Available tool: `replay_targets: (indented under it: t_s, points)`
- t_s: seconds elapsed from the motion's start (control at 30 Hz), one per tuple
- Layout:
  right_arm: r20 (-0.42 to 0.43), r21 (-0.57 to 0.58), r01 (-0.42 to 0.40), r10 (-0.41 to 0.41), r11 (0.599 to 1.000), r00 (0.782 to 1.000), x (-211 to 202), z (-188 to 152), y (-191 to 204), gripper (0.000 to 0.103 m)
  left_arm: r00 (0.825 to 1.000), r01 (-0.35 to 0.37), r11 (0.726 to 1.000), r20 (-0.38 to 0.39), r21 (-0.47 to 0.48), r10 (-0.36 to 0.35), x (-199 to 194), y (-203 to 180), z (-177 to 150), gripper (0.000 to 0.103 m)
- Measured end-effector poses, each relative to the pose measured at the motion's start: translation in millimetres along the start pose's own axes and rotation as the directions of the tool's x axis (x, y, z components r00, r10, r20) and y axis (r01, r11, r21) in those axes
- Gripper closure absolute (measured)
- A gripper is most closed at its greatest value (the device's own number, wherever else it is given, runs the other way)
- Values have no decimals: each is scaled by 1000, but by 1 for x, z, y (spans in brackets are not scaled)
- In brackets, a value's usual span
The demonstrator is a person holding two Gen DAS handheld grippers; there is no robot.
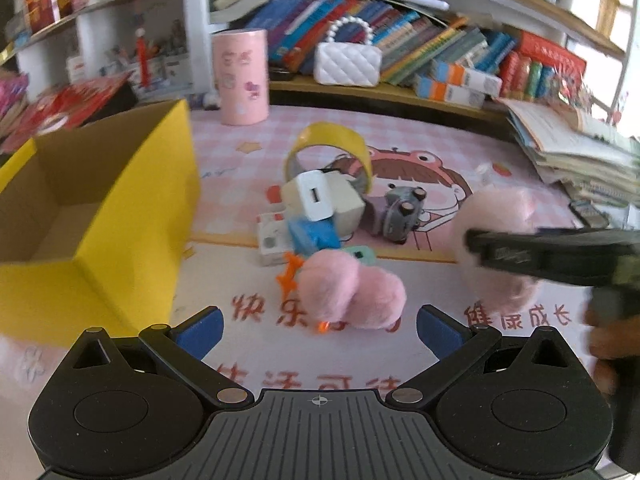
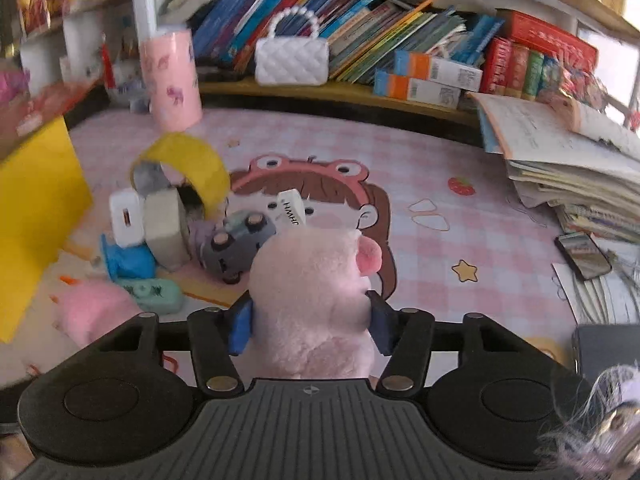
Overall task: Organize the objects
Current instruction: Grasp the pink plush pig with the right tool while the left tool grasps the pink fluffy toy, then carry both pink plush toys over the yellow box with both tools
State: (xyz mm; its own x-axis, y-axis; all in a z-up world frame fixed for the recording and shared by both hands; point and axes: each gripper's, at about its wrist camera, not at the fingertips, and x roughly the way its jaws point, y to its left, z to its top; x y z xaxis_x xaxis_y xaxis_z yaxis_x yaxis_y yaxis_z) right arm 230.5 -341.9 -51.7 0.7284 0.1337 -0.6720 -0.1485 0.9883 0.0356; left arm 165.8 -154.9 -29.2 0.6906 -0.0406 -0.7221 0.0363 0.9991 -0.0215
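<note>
Between right tool (image 2: 312,322) pads, one pink plush (image 2: 312,296)

White block (image 2: 291,209): "HMHJ". Desk mat (image 1: 256,312): "快乐", "成长".

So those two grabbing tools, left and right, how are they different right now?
The left gripper has its jaws spread wide with nothing between them; the right gripper has its jaws closed on a pink plush toy. The left one hovers before a second pink fluffy toy lying on the mat, while the right one's toy is lifted. Both have blue pads and black bodies.
</note>
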Motion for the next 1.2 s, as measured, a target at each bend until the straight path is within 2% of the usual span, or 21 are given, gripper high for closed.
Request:
replay_targets:
  t_s: [0.1,0.27,0.5,0.57,0.63,0.8,1.07,1.2]
  points:
    - [33,55,-12,10,998,999,-26,0,-12,50,1000,0,999,-9,39,1,16,-9,5,0]
    - [18,123,-37,35,992,999,-56,-10,-27,49,999,-31,993,-25,113,34,47,-20,8,0]
    - [-16,87,-64,66,994,998,-66,-24,-20,49,998,-42,987,-34,155,47,70,-23,9,0]
    - [-14,84,-65,67,994,998,-69,-27,-20,49,999,-35,985,-27,167,40,72,-24,8,2]
    - [-12,87,-61,62,994,998,-72,-29,-19,49,999,-24,984,-17,179,27,71,-24,6,10]
    - [-17,92,-38,39,995,999,-80,-33,-13,49,1000,-16,974,3,224,16,62,-24,-3,11]
    - [-15,118,-23,25,993,1000,-92,-39,13,49,996,77,993,41,86,-80,9,15,-8,11]
    - [-22,99,-36,39,994,999,-97,-44,41,49,995,63,997,77,42,-66,-21,49,-18,11]
